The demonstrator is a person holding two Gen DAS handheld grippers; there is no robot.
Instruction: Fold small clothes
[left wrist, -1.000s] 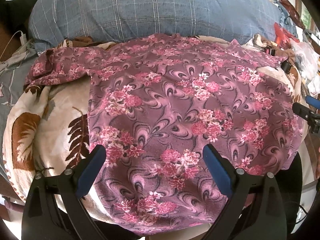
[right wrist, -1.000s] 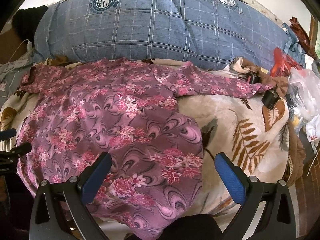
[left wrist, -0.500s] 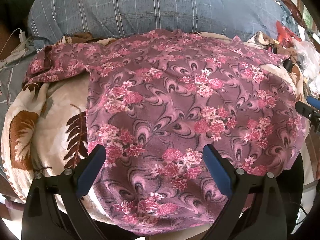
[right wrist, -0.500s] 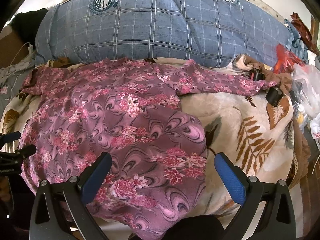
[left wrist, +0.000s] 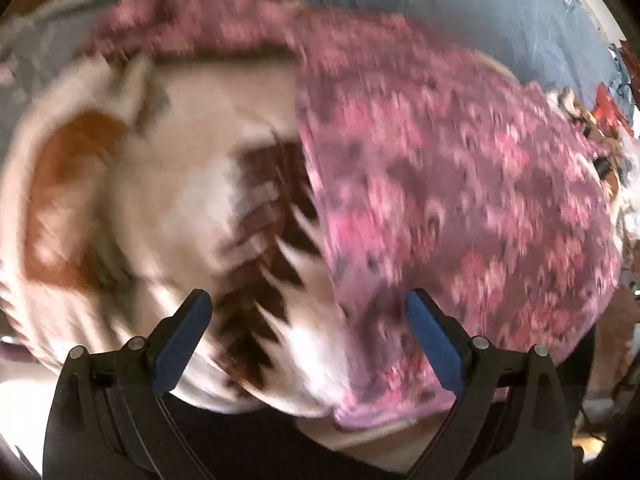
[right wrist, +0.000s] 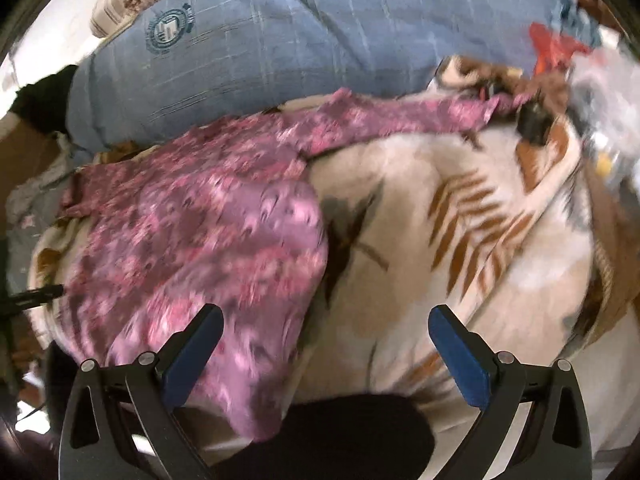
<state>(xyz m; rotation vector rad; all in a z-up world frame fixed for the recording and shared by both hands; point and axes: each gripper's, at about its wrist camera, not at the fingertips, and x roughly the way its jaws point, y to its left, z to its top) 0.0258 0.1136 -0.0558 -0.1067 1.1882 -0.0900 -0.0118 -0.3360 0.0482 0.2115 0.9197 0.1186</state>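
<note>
A purple-pink floral garment (left wrist: 460, 200) lies spread flat on a cream blanket with brown leaf prints (left wrist: 180, 200). Both views are motion-blurred. My left gripper (left wrist: 308, 340) is open and empty above the garment's left edge, with its right finger over the cloth and its left finger over the blanket. My right gripper (right wrist: 326, 354) is open and empty above the garment's (right wrist: 208, 240) right edge and the blanket (right wrist: 460, 240). One sleeve (right wrist: 400, 120) stretches out to the right.
A large blue plaid pillow (right wrist: 300, 40) lies behind the garment. Clutter with a red item (right wrist: 552, 46) and clear plastic (right wrist: 612, 120) sits at the far right. The blanket's front edge drops off near both grippers.
My left gripper has swung to the left, to the garment's left edge. My right gripper has swung to the right, to its right edge. Both stay open; the garment has not moved.
</note>
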